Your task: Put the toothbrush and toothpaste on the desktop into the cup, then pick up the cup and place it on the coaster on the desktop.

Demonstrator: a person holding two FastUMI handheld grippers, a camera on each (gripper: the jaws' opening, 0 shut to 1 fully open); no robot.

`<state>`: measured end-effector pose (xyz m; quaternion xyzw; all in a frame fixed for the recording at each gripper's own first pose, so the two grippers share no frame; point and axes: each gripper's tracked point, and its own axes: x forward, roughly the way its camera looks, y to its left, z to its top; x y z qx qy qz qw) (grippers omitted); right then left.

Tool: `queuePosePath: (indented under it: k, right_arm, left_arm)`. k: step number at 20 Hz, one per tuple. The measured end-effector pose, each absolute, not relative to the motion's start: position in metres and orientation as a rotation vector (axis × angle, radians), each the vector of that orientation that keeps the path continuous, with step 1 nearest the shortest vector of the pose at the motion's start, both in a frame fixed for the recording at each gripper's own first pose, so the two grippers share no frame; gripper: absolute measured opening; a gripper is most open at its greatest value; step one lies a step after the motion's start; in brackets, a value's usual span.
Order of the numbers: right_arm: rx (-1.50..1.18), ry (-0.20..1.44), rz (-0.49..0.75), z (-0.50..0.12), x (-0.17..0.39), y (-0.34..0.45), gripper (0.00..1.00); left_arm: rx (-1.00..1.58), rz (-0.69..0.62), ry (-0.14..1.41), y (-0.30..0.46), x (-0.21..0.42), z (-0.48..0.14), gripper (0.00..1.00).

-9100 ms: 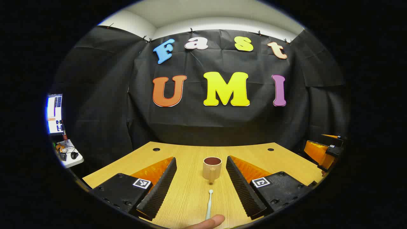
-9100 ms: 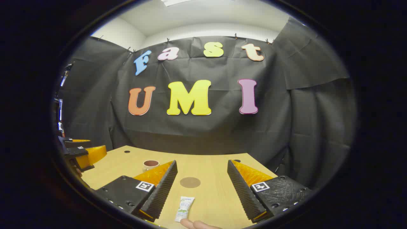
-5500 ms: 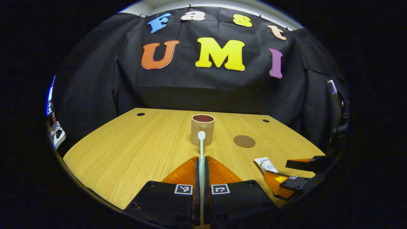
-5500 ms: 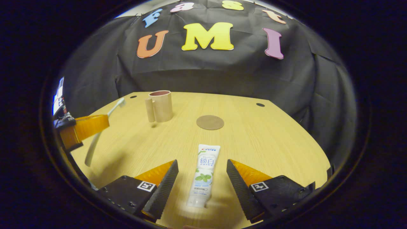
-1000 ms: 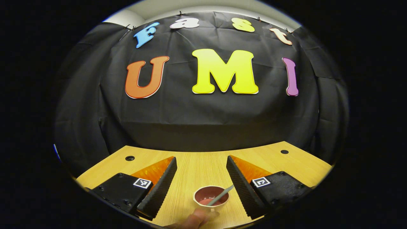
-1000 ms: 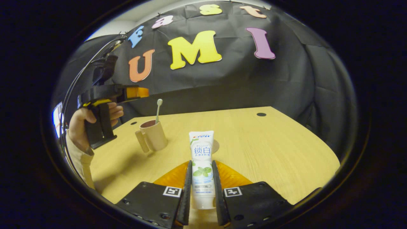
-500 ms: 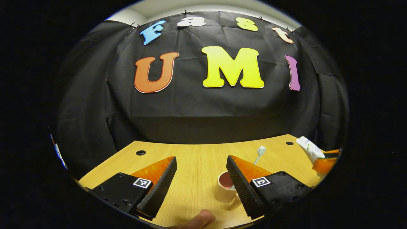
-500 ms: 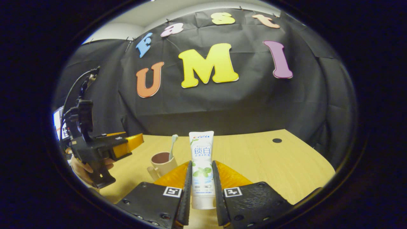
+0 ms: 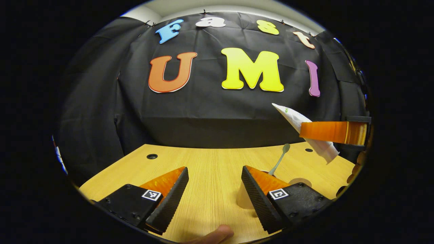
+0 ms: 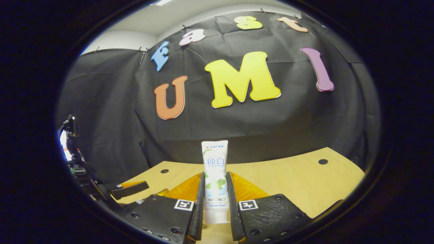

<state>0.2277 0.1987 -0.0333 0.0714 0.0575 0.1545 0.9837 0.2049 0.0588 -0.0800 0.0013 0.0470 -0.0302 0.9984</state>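
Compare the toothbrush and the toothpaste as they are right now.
The toothbrush stands slanted in the cup, free of any tool; the toothpaste is clamped in the right tool, up off the table. The toothbrush is a thin stick with a small head; the toothpaste is a broad, flat white tube. Neither lies on the table.

The left hand-held gripper [image 9: 214, 189], black with orange fingers lined in ribbed black pads, has its jaws spread wide with nothing between them; a fingertip [image 9: 213, 235] of the holding hand shows just below. The right hand-held gripper [image 10: 215, 193], of the same build, is clamped on a white toothpaste tube [image 10: 215, 176] that stands up between its fingers.
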Motion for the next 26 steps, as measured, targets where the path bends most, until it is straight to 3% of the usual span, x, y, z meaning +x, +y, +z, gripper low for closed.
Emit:
queuePosePath:
  k: [7, 26]
  right_arm:
    - [0.109, 0.120, 0.361, -0.058, 0.249, 0.245, 0.34]
    - [0.096, 0.068, 0.381, -0.038, 0.224, 0.232, 0.36]
  left_arm:
    - [-0.009, -0.004, 0.121, 0.080, 0.207, -0.093, 0.99]
    - [0.005, -0.003, 0.173, 0.073, 0.212, -0.109, 0.99]
